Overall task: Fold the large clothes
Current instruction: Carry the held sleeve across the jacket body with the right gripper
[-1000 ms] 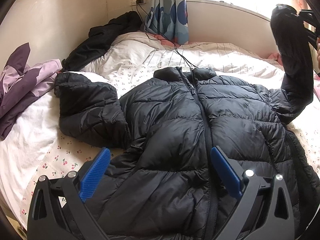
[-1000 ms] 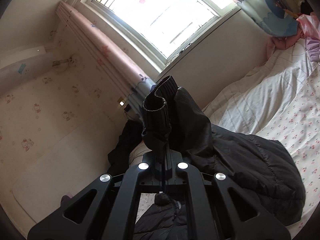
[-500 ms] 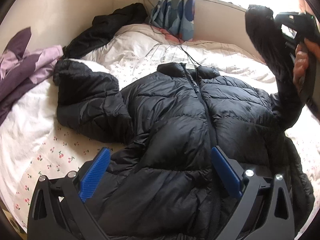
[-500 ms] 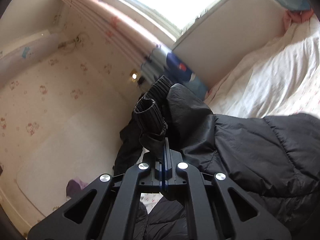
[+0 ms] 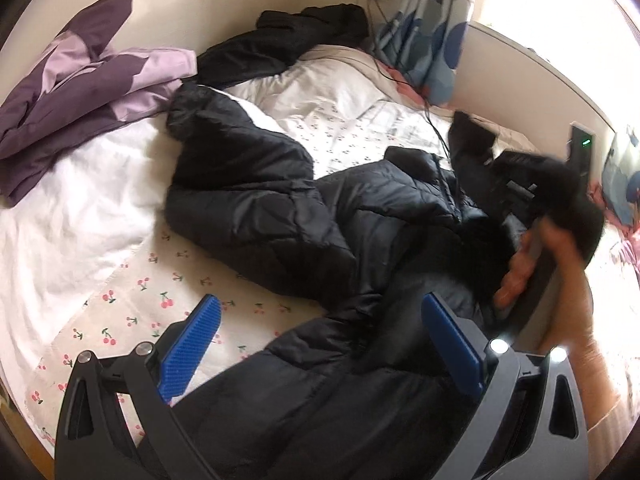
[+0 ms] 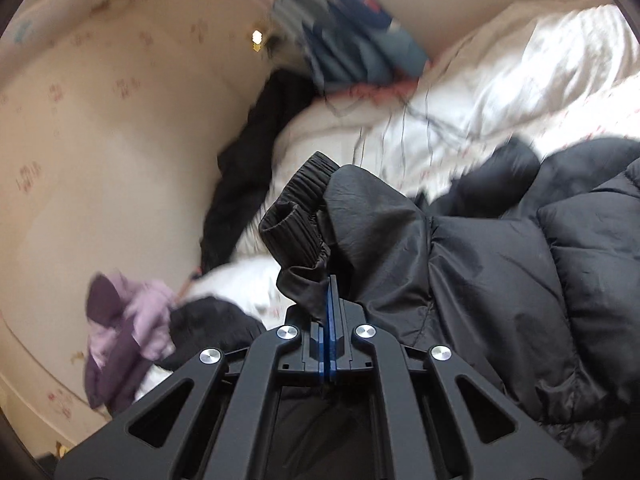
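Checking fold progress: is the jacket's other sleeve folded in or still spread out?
Spread out: the left sleeve lies away from the black puffer jacket body, across the bed sheet.

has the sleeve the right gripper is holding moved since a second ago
Yes. The right gripper, shut on the sleeve, has brought it down from beside the window and in over the jacket, toward the collar.
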The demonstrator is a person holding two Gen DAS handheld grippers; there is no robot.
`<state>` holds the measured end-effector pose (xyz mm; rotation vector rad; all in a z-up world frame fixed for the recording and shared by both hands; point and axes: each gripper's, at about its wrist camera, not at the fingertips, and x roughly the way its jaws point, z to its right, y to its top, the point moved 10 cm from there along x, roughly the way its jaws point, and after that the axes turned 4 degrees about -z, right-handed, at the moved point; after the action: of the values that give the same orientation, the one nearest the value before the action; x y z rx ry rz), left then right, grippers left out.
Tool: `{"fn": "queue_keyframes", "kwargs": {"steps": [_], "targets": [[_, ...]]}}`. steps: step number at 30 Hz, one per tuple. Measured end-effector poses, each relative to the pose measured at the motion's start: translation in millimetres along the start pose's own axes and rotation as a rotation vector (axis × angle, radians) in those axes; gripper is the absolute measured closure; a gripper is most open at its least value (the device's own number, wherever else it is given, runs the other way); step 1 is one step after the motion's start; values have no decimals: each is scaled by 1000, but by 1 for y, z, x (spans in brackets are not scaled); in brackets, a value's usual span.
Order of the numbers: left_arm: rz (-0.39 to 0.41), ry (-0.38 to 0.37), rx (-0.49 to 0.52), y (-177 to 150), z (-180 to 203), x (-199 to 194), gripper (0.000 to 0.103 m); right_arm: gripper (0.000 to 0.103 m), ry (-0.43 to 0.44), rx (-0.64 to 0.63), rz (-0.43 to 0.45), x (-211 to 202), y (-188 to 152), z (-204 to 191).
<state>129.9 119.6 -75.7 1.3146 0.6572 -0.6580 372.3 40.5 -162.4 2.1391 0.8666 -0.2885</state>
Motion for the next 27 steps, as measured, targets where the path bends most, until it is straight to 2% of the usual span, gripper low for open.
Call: {"fn": "queue_keyframes", "kwargs": {"steps": [2, 4, 6, 7, 10, 11, 12, 13, 14, 15, 16, 18, 21, 23, 25, 26, 27], "targets": [[-1, 3, -6, 1, -4, 1, 7, 100, -10, -8, -72, 24, -13, -2], [-2, 3, -13, 1, -6, 1, 7, 97, -60, 4, -244, 56, -40, 8], [-3, 4, -17, 2, -8, 2, 7, 87, -118, 19, -373, 74, -59, 14], [-5, 4, -18, 2, -9, 3, 7, 86, -121, 15, -395, 74, -63, 13], [1, 8, -18, 5, -13, 2, 7, 74, -83, 3, -392, 57, -62, -1], [5, 10, -21, 7, -16, 1, 7, 68, -64, 0, -371, 48, -60, -6], [8, 7, -28, 9, -19, -1, 7, 50, -37, -6, -328, 36, -56, -11], [13, -5, -52, 13, -26, -3, 7, 34, -62, -32, -282, 24, -52, -11], [15, -16, -72, 15, -31, -4, 7, 10, -127, -63, -266, 18, -50, -6], [17, -23, -91, 18, -37, -5, 7, 9, -182, -87, -273, 13, -51, 0], [18, -27, -121, 21, -46, -5, 7, 9, -191, -82, -298, 10, -53, 6], [12, -38, -151, 24, -55, -5, 7, 9, -177, -14, -330, -1, -56, 19], [36, -36, -126, 47, -60, -12, 7, 9, -101, 26, -266, -42, -48, 15], [56, 8, -84, 81, -58, -14, 7, 9, -79, 22, -212, -79, -58, 8], [38, 74, 17, 128, -45, -2, 7, 9, -45, 35, -185, -117, -75, 6], [14, 116, 62, 150, -40, 11, 7, 9, -38, 56, -160, -134, -82, 8], [-19, 210, 114, 177, -38, 34, 7, 9, -27, 86, -132, -152, -90, 11]]}}
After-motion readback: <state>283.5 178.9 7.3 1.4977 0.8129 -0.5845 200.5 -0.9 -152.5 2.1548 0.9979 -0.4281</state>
